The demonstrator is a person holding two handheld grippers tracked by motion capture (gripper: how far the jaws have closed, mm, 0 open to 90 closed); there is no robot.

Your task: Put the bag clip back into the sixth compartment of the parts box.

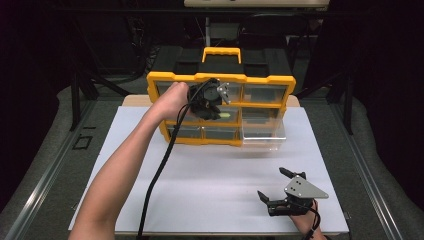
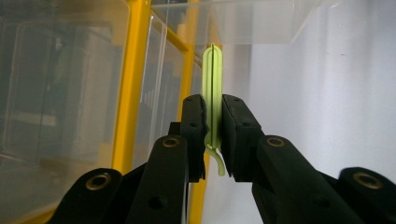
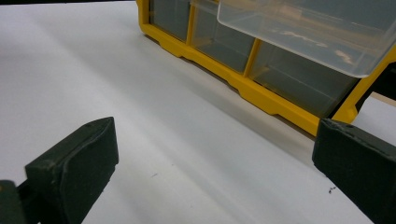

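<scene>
Green clip [image 2: 213, 88] pinched between left hand-held gripper [image 2: 213, 135] pads.

Pale translucent green clip [image 2: 213, 93] between black left gripper [image 2: 213, 135] pads. Yellow-framed organiser [image 1: 220, 77] with clear drawers, centre frame. White table sheet [image 1: 210, 170]. Black right gripper [image 1: 274, 186], lower right.
</scene>
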